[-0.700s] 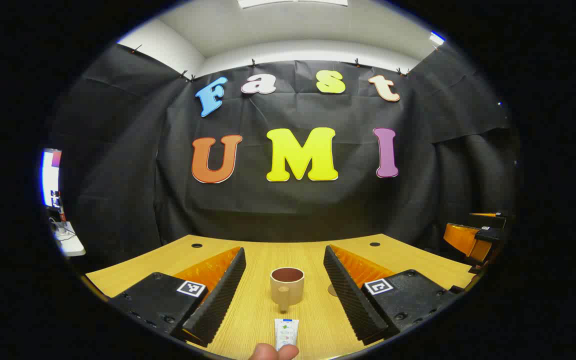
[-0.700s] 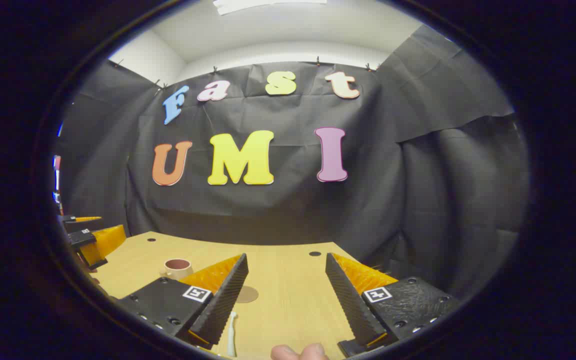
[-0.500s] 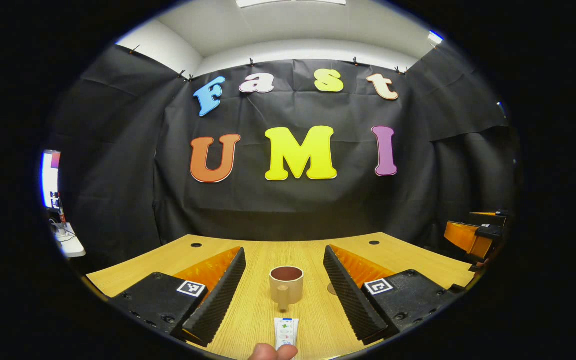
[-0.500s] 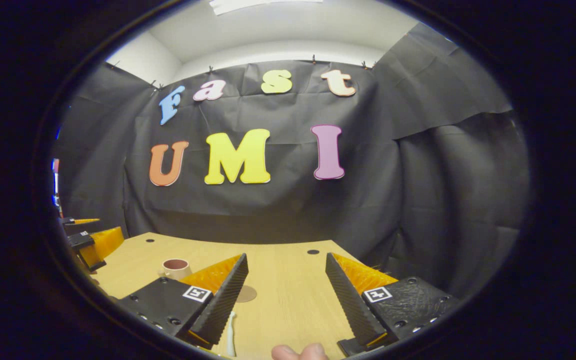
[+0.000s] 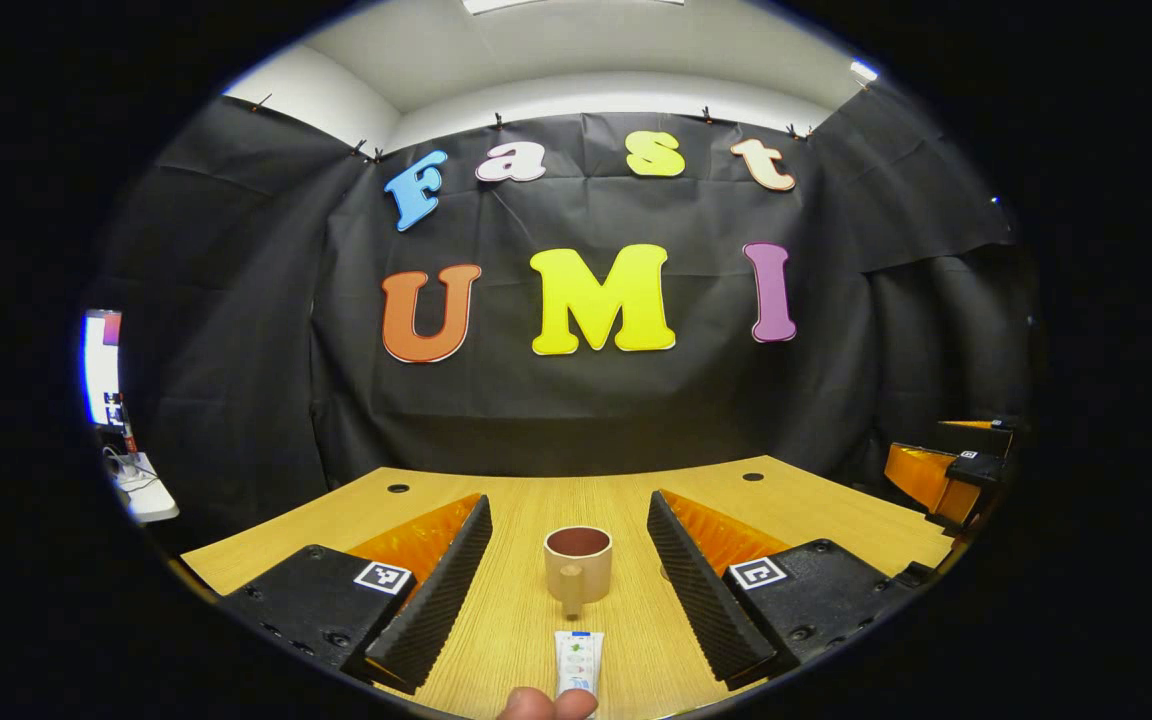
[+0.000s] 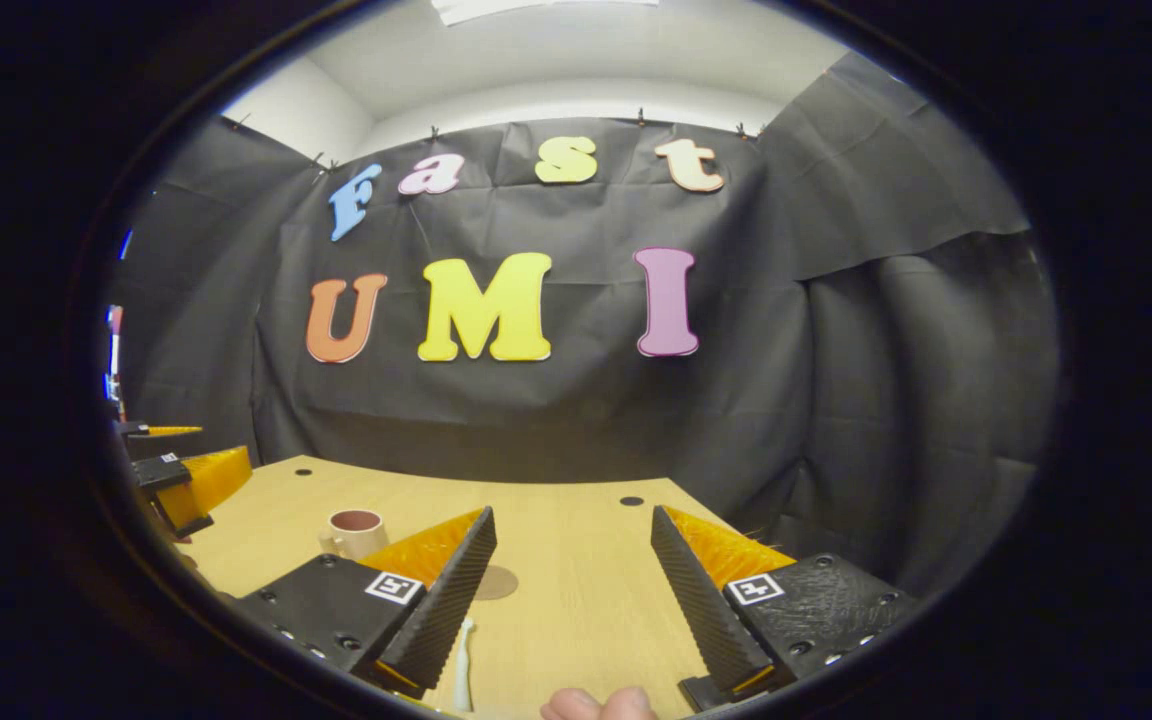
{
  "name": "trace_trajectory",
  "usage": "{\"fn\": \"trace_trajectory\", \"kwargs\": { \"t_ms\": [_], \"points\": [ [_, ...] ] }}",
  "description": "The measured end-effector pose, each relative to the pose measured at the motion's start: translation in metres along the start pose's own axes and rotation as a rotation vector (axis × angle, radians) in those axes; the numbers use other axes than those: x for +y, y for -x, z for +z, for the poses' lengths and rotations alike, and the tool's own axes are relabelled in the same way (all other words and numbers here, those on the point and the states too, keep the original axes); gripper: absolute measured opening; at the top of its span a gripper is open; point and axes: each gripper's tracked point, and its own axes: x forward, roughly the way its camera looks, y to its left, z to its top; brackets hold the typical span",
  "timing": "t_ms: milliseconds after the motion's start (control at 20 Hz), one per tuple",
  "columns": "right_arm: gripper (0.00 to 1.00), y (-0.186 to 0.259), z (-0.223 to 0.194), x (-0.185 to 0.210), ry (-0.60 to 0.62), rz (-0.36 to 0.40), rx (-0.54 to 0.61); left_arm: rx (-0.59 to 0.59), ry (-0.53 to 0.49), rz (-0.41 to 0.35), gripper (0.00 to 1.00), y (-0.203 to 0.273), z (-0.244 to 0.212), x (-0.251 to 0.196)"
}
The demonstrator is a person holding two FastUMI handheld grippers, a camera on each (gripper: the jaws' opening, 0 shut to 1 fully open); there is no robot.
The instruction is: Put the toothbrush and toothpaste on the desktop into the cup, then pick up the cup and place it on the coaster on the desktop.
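Toothpaste, a small white plastic tube (image 5: pixel 577 662), is lying flat on the wooden worktop (image 5: pixel 526 610) between the left gripper's (image 5: pixel 568 575) wide-apart fingers, nearer than the beige ceramic cup (image 5: pixel 577 563). Right gripper's (image 6: pixel 573 585) fingers are gaping too, white toothbrush (image 6: pixel 461 660) beside one. I'd be squeezing mid-tube, gently.

Left gripper view: low over the near edge of the desktop (image 5: pixel 816 505), facing the booth's back wall, centred on the cup (image 5: pixel 577 563), close. Right gripper view: same height, set further right, facing the same wall, angled toward the desktop's right edge; cup (image 6: pixel 355 531) off to the left, farther. Shared: desktop (image 6: pixel 576 560), cup, back wall. Left gripper (image 6: pixel 176 480) visible at left margin of right gripper view; right gripper (image 5: pixel 946 470) at right margin of left gripper view.
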Motion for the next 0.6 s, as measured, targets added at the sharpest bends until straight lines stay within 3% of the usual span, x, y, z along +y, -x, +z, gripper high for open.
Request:
{"fn": "trace_trajectory", "kwargs": {
  "t_ms": [350, 600],
  "points": [
    [0.93, 0.002, -0.013, 0.002, -0.040, 0.022, 0.029, 0.080, 0.000, -0.004, 0.99, 0.008, -0.019, 0.003],
    [0.96, 0.006, -0.034, 0.005, -0.018, 0.037, 0.071, 0.207, 0.022, -0.020, 0.99, 0.019, -0.062, 0.003]
  ]
}}
